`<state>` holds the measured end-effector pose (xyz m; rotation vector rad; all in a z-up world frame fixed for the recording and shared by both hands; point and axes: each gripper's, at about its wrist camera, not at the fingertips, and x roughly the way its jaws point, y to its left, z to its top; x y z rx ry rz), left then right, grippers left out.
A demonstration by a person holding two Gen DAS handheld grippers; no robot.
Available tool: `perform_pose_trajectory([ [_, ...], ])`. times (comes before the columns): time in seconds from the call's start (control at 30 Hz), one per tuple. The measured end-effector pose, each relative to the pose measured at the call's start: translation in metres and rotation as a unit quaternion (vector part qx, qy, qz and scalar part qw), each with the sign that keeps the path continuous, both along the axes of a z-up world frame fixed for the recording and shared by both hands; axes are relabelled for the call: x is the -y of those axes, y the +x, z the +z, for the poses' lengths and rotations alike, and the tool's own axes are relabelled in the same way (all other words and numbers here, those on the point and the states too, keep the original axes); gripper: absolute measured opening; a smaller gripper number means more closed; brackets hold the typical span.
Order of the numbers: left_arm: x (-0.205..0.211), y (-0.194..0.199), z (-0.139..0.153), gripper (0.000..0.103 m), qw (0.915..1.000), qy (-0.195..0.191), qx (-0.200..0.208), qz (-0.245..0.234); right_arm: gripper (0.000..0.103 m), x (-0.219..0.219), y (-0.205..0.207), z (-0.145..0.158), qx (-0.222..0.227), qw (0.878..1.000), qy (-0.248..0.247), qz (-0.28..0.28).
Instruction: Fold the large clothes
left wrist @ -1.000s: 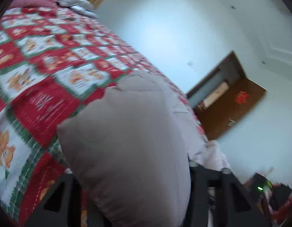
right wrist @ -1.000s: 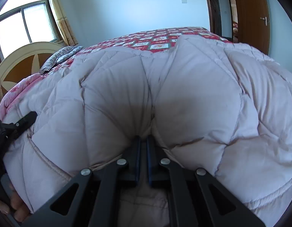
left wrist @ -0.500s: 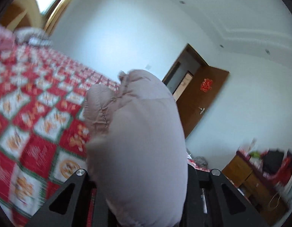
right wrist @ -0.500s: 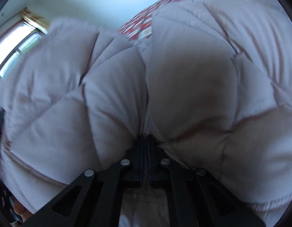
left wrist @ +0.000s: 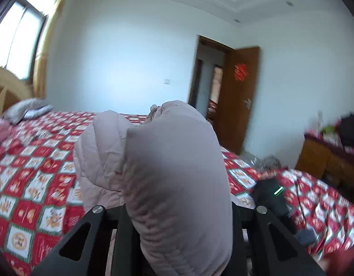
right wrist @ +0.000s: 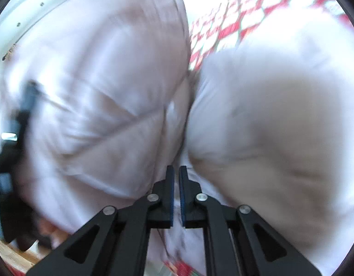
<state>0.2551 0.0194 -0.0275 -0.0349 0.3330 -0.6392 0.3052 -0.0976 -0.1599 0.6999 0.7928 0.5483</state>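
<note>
Padded coat (left wrist: pixel 177 184), pale pink and quilted, fills the near middle of the left wrist view, bulging up between the fingers of the left gripper (left wrist: pixel 179 209), which is clamped on a thick roll of it. It looks light, soft and springy, likely to puff back out of a fold, so a hem or seam would give a firmer hold than a puffed panel. Beneath lies a bed (left wrist: pixel 34 184) under a red patterned cover, a yielding surface. A wooden door (left wrist: pixel 241 101) stands open at the far right, a window (left wrist: pixel 13 43) at far left.

In the blurred right wrist view, the right gripper (right wrist: pixel 176 193) pinches a thin layer of the coat in the crease between two puffed panels, its jaws nearly together.
</note>
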Motion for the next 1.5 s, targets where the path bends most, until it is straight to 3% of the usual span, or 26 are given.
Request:
perform_pose_trajectory([
  [0.17,0.066,-0.014,-0.020,0.024,0.9953,0.075,0.021,-0.058,0.009,0.087,-0.050,0.008,0.011,0.993,-0.065,-0.102],
  [0.37,0.147,-0.043,-0.081,0.024,0.9705,0.197,0.048,-0.130,0.009,0.153,-0.088,-0.018,-0.019,0.980,-0.075,-0.183],
  [0.47,0.169,-0.052,-0.106,0.024,0.9597,0.232,0.050,-0.151,0.009,0.172,-0.088,-0.025,-0.024,0.973,-0.083,-0.213],
  [0.57,0.178,-0.053,-0.124,0.024,0.9537,0.246,0.051,-0.166,0.012,0.185,-0.097,-0.020,-0.006,0.974,-0.056,-0.219],
  [0.7,0.183,-0.050,-0.135,0.024,0.9520,0.251,0.048,-0.168,0.029,0.192,-0.099,-0.003,0.016,0.975,-0.046,-0.216],
  [0.77,0.181,-0.048,-0.136,0.024,0.9539,0.245,0.040,-0.168,0.051,0.189,-0.088,0.003,0.023,0.977,-0.040,-0.210],
  [0.83,0.179,-0.046,-0.135,0.024,0.9550,0.241,0.038,-0.168,0.056,0.181,-0.075,0.004,0.024,0.981,-0.040,-0.186],
  [0.9,0.176,-0.046,-0.134,0.024,0.9562,0.240,0.036,-0.164,0.052,0.169,-0.059,0.001,0.024,0.985,-0.063,-0.162],
  [0.93,0.173,-0.045,-0.131,0.024,0.9571,0.238,0.034,-0.161,0.034,0.159,-0.051,0.001,0.023,0.983,-0.093,-0.154],
  [0.97,0.171,-0.045,-0.130,0.025,0.9581,0.236,0.031,-0.159,0.027,0.149,-0.052,0.002,0.021,0.982,-0.112,-0.148],
  [1.13,0.164,-0.050,-0.129,0.036,0.9536,0.254,0.040,-0.157,0.026,0.131,-0.026,-0.025,-0.009,0.981,-0.152,-0.122],
  [1.27,0.152,-0.065,-0.126,0.041,0.9460,0.268,0.052,-0.175,0.025,0.132,-0.021,-0.040,-0.020,0.982,-0.147,-0.115],
  [1.3,0.145,-0.069,-0.123,0.043,0.9522,0.253,0.046,-0.165,0.025,0.133,-0.021,-0.040,-0.019,0.982,-0.147,-0.114],
  [1.5,0.075,-0.091,-0.091,0.051,0.9548,0.187,0.025,-0.230,0.023,0.137,-0.022,-0.049,-0.018,0.984,-0.136,-0.117],
])
